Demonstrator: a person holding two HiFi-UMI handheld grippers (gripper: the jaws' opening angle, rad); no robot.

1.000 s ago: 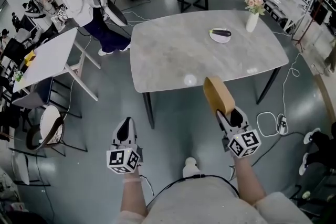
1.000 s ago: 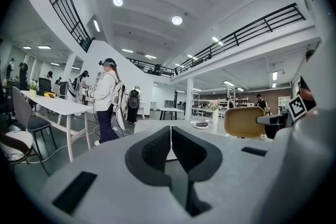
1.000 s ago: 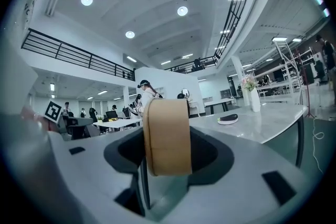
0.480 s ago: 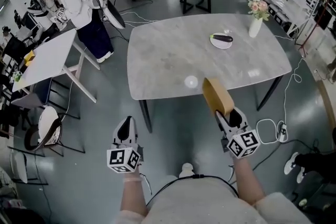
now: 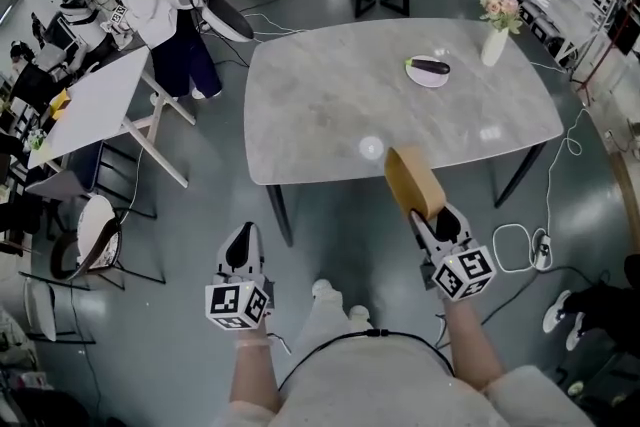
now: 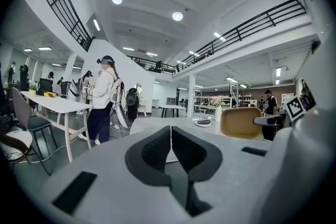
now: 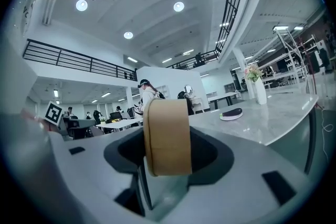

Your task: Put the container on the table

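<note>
right hand-held gripper [image 5: 432,218]: grasps the tan container [image 5: 413,180] by its two flat sides | tan container: in the air at the near edge of the grey desk [image 5: 320,95], not set down | left hand-held gripper [image 5: 240,240]: clenched, nothing in it, well before the desk

— What did we see around us?
— A grey floor [image 5: 340,235], a white table [image 5: 90,110] at left, a chair [image 5: 95,237] beside it.
— And overhead?
— Round ceiling lights [image 6: 177,16] and a black balcony railing [image 6: 262,21].

Matt, cardboard-like container [image 5: 414,181]; glossy stone-look table [image 5: 330,95]; smooth, shiny floor [image 5: 340,235].
</note>
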